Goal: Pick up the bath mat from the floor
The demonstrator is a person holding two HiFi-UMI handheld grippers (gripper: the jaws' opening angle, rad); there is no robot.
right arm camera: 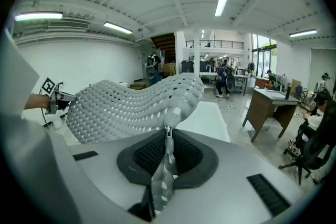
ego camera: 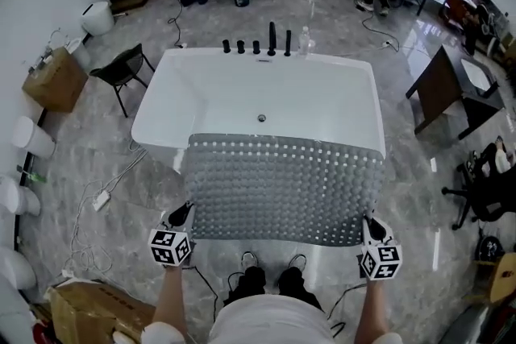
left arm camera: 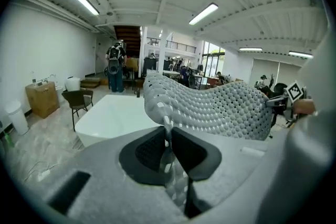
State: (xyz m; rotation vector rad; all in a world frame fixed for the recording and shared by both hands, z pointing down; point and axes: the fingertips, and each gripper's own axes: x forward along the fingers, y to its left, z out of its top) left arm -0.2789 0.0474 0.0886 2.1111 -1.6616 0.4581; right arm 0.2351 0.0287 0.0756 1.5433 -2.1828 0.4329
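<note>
The grey, bumpy, perforated bath mat (ego camera: 282, 188) hangs spread out in the air in front of me, over the near rim of the white bathtub (ego camera: 242, 93). My left gripper (ego camera: 185, 215) is shut on the mat's near left corner. My right gripper (ego camera: 370, 225) is shut on its near right corner. In the left gripper view the mat (left arm camera: 220, 107) runs off to the right from between the black pads (left arm camera: 149, 150). In the right gripper view the mat (right arm camera: 131, 107) stretches to the left, its edge pinched between the pads (right arm camera: 184, 155).
Black taps (ego camera: 258, 44) line the tub's far rim. A black chair (ego camera: 122, 70) and a cardboard box (ego camera: 55, 80) stand to the left, a dark desk (ego camera: 451, 89) to the right. Cables (ego camera: 105, 197) lie on the marble floor at left. My shoes (ego camera: 272, 279) are below the mat.
</note>
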